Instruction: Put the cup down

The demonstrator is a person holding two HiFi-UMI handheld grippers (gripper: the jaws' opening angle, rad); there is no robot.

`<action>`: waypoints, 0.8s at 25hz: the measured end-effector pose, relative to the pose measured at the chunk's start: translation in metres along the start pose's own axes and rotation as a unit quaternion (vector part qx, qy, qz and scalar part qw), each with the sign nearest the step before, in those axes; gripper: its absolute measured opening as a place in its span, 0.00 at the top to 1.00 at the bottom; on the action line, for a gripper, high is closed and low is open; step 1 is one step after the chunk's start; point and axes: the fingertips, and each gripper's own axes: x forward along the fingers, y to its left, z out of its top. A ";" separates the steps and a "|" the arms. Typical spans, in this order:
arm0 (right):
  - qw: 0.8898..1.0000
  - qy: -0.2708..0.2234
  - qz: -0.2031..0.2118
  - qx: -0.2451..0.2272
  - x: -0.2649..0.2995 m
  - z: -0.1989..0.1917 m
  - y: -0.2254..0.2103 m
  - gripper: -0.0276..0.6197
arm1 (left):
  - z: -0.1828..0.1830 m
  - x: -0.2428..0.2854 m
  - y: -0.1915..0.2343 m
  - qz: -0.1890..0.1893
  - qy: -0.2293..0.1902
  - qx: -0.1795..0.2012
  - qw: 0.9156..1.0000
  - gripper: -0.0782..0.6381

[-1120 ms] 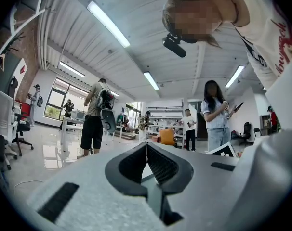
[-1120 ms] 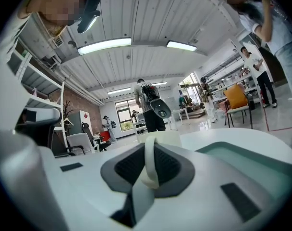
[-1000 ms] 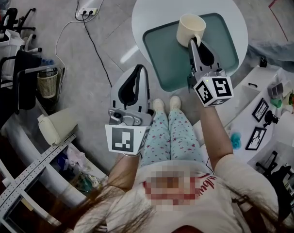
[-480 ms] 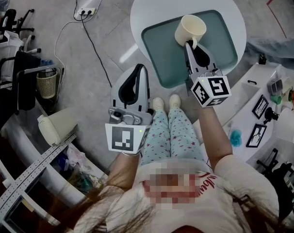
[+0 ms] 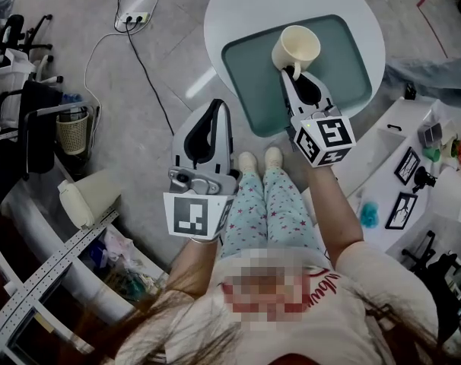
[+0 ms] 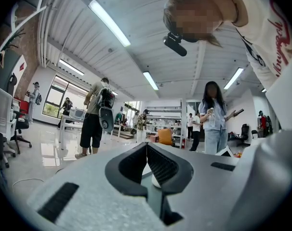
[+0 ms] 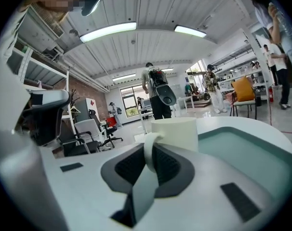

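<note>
1. One cup (image 5: 296, 48) stands upright over tray (image 5: 344, 82) on round table (image 5: 230, 14); it may be touching the tray, hard to tell.
2. Its handle sits in right gripper (image 5: 291, 73), jaws clamped on it.
3. Beside table, left gripper (image 5: 217, 106) has jaws together, empty.

The head view is dimly lit, with darkened corners and glare on the floor (image 5: 202, 84). Both gripper views are bent into black-rimmed circles; ceiling lights (image 6: 109, 22) are blown out and near surfaces blurred.
</note>
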 end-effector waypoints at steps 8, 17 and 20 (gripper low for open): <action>0.999 0.023 -0.001 -0.042 0.006 -0.006 0.005 0.87 | 0.000 0.004 0.003 -0.002 0.000 -0.005 1.000 0.87; 0.998 0.038 -0.001 -0.045 0.013 -0.009 0.004 0.87 | -0.005 0.014 0.000 -0.010 0.003 -0.013 1.000 0.87; 0.998 0.046 0.001 -0.050 0.016 -0.010 0.002 0.87 | -0.005 0.015 -0.001 -0.010 0.004 -0.012 1.000 0.87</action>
